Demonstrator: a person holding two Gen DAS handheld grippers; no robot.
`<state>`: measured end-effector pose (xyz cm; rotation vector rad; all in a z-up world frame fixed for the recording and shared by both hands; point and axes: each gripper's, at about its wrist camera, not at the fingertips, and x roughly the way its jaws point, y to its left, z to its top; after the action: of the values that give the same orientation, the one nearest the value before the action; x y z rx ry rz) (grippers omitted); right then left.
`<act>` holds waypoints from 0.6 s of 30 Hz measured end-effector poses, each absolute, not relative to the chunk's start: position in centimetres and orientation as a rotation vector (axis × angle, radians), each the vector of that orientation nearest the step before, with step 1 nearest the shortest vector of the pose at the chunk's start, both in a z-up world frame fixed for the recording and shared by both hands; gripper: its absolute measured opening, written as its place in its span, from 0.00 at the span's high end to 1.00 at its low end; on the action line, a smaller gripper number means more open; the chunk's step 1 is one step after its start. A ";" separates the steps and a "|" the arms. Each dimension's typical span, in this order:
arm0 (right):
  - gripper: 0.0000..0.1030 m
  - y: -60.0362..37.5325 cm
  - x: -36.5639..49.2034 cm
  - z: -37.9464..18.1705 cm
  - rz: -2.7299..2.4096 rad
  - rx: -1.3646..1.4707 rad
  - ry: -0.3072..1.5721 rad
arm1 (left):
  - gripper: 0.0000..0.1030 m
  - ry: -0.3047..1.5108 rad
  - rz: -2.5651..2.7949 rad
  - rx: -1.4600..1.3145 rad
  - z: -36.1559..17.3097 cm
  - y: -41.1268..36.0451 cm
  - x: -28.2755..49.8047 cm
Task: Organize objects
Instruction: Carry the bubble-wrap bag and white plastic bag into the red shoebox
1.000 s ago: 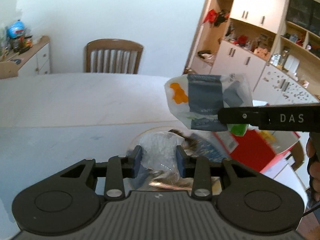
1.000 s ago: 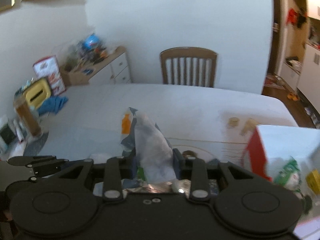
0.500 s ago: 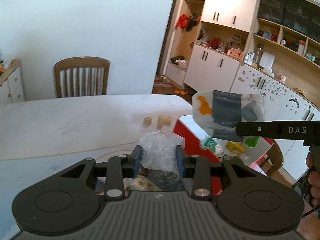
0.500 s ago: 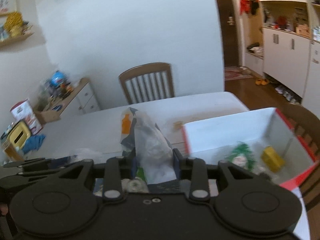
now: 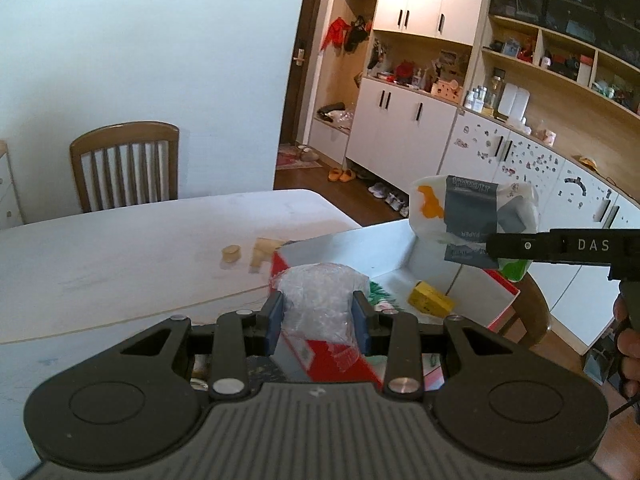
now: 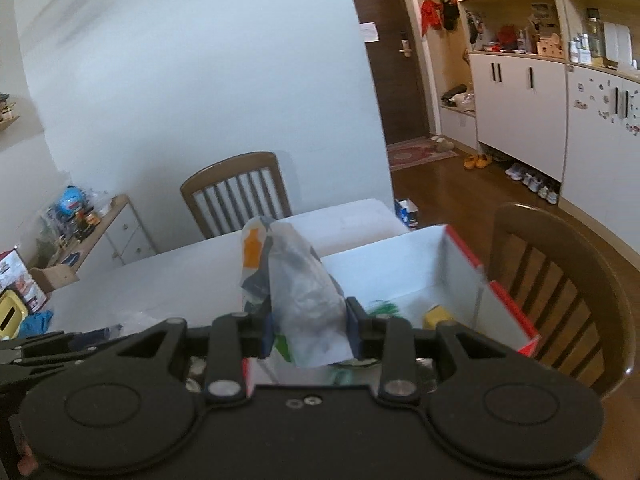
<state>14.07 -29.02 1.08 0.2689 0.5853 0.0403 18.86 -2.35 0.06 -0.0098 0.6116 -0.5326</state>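
Note:
My left gripper (image 5: pixel 318 312) is shut on a crumpled clear plastic bag (image 5: pixel 320 300) and holds it over the near corner of a red box with a white inside (image 5: pixel 384 252). My right gripper (image 6: pixel 308 330) is shut on a white packet printed in grey and orange (image 6: pixel 294 280), held above the same box (image 6: pixel 404 268). That packet (image 5: pixel 472 212) and the right gripper's black arm show at the right of the left wrist view. Inside the box lie a yellow block (image 5: pixel 430 300) and a green-and-white item (image 5: pixel 378 294).
The box sits at the right end of a white table (image 5: pixel 120 240). Two small tan pieces (image 5: pixel 248 254) lie on the table beside the box. Wooden chairs stand at the far side (image 5: pixel 124 164) and behind the box (image 6: pixel 560 280). Cabinets line the right wall.
Both grippers have swung right with their loads, from over the table's middle to over the red box. The box's inside now shows in both views.

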 end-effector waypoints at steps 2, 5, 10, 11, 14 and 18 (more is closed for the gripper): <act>0.68 -30.1 14.2 0.9 0.034 0.272 0.583 | 0.66 0.619 -0.535 -0.001 -0.1 -3.5 19.2; 0.68 -31.8 14.4 0.5 0.028 0.282 0.586 | 0.66 0.628 -0.536 0.007 -0.4 -5.3 19.6; 0.68 -34.1 14.8 -0.2 0.021 0.295 0.595 | 0.66 0.648 -0.524 0.017 -1.1 -7.8 20.6; 0.68 -34.5 14.9 -0.4 0.019 0.294 0.597 | 0.66 0.652 -0.521 0.019 -1.2 -8.3 20.9; 0.68 -35.7 15.4 -1.1 0.014 0.289 0.609 | 0.66 0.665 -0.507 0.036 -1.9 -9.8 21.7; 0.67 -36.9 16.4 -2.3 0.016 0.291 0.649 | 0.66 0.701 -0.486 0.054 -2.9 -11.9 23.0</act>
<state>16.44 -36.94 -2.34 0.2910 0.6494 0.0164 22.99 -11.91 -2.91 0.0536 0.7012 -0.4855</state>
